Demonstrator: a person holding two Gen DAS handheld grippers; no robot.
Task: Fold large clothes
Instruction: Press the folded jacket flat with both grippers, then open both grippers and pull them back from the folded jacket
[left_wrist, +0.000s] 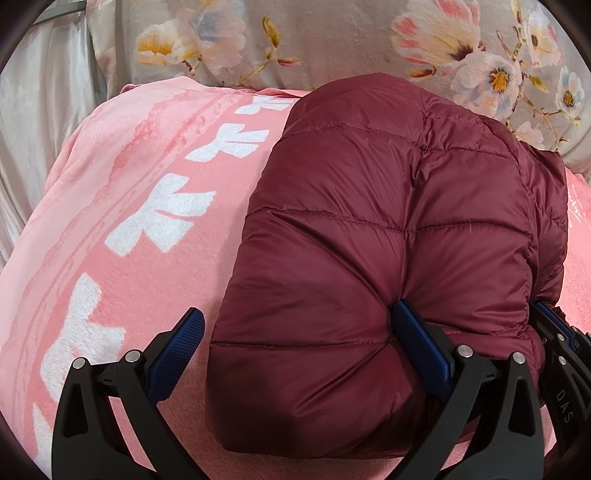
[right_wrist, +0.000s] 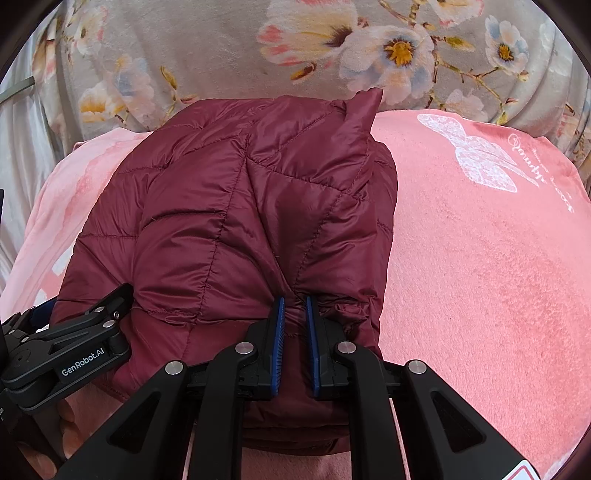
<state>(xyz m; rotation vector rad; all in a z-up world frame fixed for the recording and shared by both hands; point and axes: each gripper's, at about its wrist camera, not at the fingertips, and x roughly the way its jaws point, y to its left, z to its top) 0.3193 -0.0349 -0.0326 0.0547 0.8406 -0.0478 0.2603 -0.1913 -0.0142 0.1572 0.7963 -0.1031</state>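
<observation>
Nearest, the right tool (right_wrist: 294, 325) pinches the near edge of the maroon quilted puffer jacket (right_wrist: 236, 229), already a compact folded bundle on the pink plush blanket (right_wrist: 480, 277); the left tool (left_wrist: 299, 354) gapes wide. Little seems left.

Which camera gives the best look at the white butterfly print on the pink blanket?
The right wrist view: the butterfly print lies fully visible on the pink blanket, right of the maroon jacket. The left wrist view doesn't show it, only white block shapes.
</observation>
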